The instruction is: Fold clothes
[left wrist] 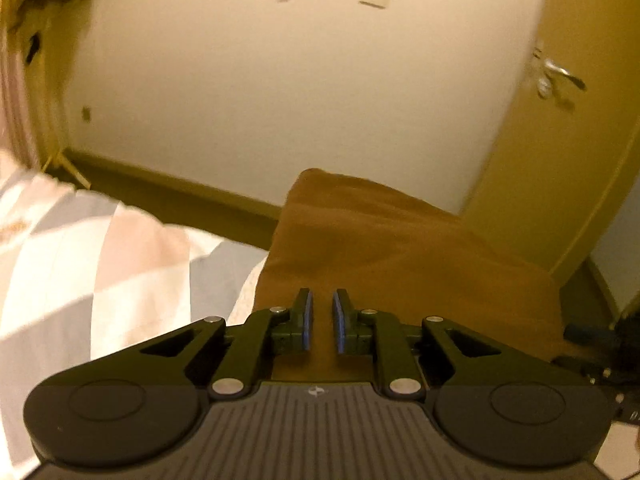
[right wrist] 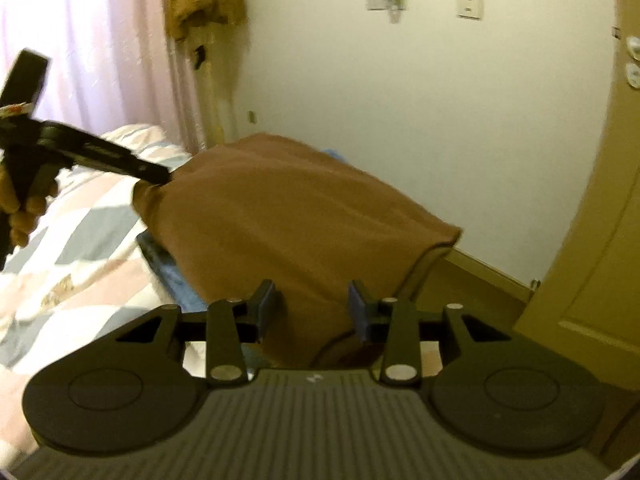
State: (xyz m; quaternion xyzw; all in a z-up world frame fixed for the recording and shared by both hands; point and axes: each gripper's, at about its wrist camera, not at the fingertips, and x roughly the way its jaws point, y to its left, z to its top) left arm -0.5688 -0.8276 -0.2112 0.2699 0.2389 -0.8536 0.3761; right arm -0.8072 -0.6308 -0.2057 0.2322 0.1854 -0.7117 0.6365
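Note:
A brown garment (right wrist: 288, 216) is lifted above the bed, stretched between my two grippers. My left gripper (left wrist: 321, 312) has its jaws nearly together with brown cloth (left wrist: 380, 248) running between the blue pads. In the right wrist view the left gripper (right wrist: 160, 174) grips the garment's far left corner. My right gripper (right wrist: 310, 300) has its jaws wide apart with the garment's near edge hanging between them; a dark-trimmed hem (right wrist: 424, 264) curves down on the right.
The bed has a pink, grey and white patterned cover (right wrist: 80, 240). A blue item (right wrist: 176, 272) lies under the garment. A pink curtain (right wrist: 100, 40), a cream wall and a yellow door (left wrist: 560, 140) with a handle stand beyond.

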